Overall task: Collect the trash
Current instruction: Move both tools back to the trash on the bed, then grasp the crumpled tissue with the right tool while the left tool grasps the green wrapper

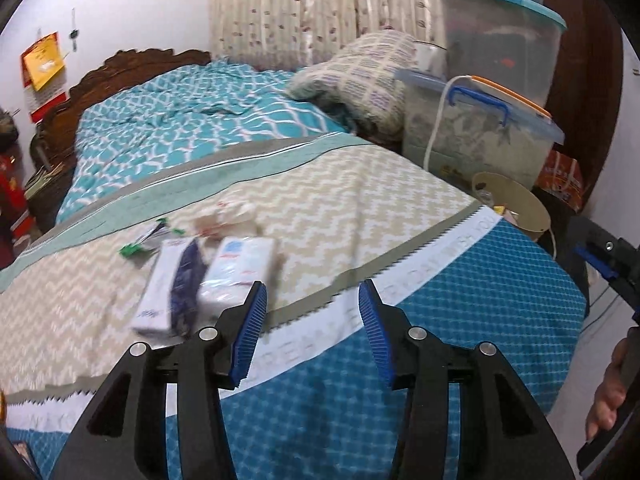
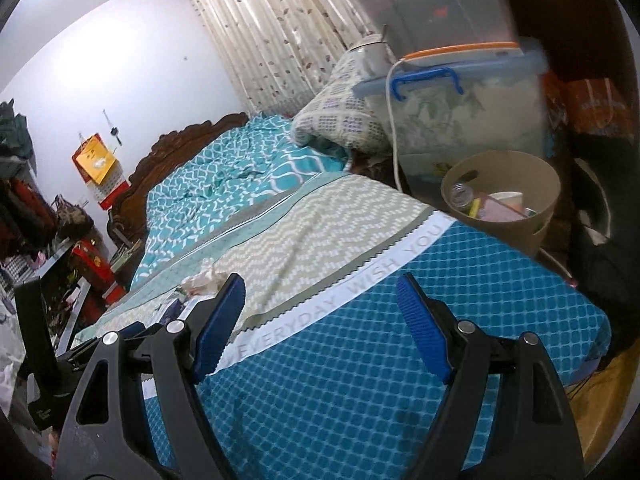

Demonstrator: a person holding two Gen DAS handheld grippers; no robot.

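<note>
Over the zigzag-patterned bedspread (image 1: 360, 216), both grippers hung with jaws apart.
White paper packets (image 1: 208, 276) lay just beyond the left gripper (image 1: 312, 332); right gripper (image 2: 320, 328) held nothing.

The bed (image 1: 460, 288) carries two white packets (image 1: 208, 280), a crumpled tissue (image 1: 232, 216) and a green-tipped wrapper (image 1: 152, 238).

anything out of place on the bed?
Yes. Litter sits on the beige zigzag blanket: two white packets, a green-tipped wrapper and a crumpled tissue beyond them. The tan bin beside the bed already holds trash. Nothing looks spilled or damaged; both grippers are open and empty.
</note>
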